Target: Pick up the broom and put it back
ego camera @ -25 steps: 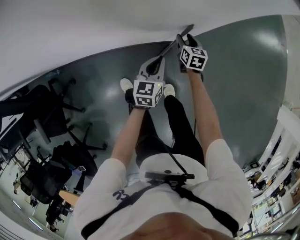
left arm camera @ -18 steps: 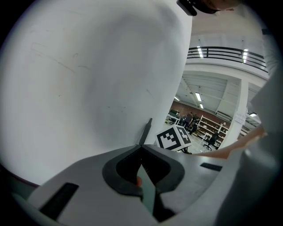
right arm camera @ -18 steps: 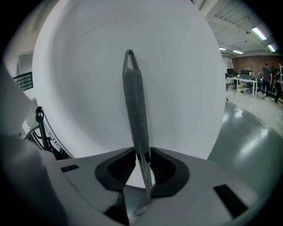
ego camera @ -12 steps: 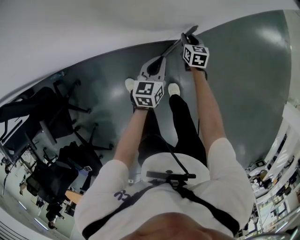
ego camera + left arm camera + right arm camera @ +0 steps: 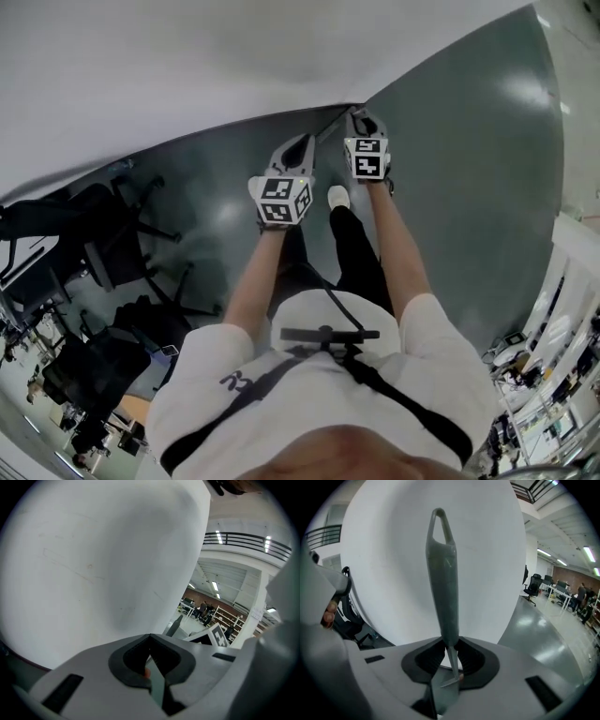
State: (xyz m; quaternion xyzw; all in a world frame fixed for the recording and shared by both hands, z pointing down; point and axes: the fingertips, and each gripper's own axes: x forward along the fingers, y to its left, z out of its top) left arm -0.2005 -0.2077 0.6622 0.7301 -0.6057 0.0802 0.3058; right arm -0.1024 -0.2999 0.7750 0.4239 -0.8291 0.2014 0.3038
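Dark glossy floor (image 5: 450, 169) and a curved white wall (image 5: 187, 75) are seen from above in the head view, with office chairs (image 5: 103, 234) at the left. Both arms are stretched toward the wall. The broom (image 5: 328, 131) is shown only as a thin shaft bridging the left gripper (image 5: 302, 145) and the right gripper (image 5: 361, 120), close to the foot of the wall. Two grips along one long shaft are probably used to keep it from swinging. Its bristle end cannot be made out.

In the left gripper view, white wall fills most of the picture. The jaws are drawn together on a thin dark green strip, judged to be the broom shaft seen nearly end-on; very little of it is shown. The right gripper's marker cube (image 5: 216, 634) is glimpsed beyond.

In the right gripper view, the jaws are clamped on the grey-green handle (image 5: 443, 583). Its hanging loop (image 5: 439, 524) is pointed up against the wall, likely so that it can be hung or leaned there. No hook is seen.
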